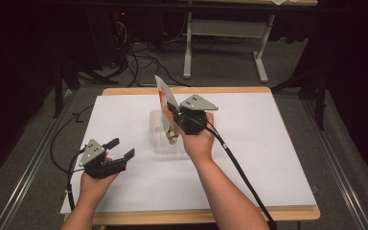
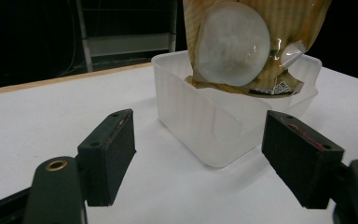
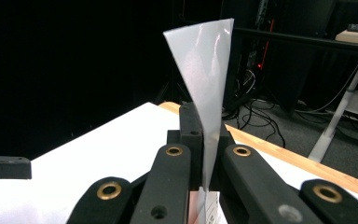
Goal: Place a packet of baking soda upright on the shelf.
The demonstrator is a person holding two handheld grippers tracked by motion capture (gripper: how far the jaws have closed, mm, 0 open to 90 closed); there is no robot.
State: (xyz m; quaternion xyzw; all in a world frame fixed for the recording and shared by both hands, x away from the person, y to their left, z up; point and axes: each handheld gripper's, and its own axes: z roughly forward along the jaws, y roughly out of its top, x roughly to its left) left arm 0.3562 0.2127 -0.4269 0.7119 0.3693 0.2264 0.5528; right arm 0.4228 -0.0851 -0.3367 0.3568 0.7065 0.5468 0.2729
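A clear plastic container (image 1: 158, 143) stands at the middle of the white table top (image 1: 268, 143). My right gripper (image 1: 172, 113) is shut on the top part of an orange and tan food pouch (image 1: 165, 96) and holds it upright, its lower end inside the container. In the right gripper view the jaws (image 3: 205, 140) pinch the pouch's pale silvery edge (image 3: 205, 79). My left gripper (image 1: 121, 148) rests open at the table's front left, nothing between its pads. Its own view looks between its open jaws (image 2: 200, 140) at the container (image 2: 200, 121) and the pouch (image 2: 242, 46) with a round pale lump inside.
The table's wooden edge (image 1: 196, 215) frames the white top. Beyond the far edge stand a grey desk frame (image 1: 220, 28) and tangled cables (image 1: 139, 62) on the floor. A black cable (image 1: 239, 167) trails from the right gripper across the front right.
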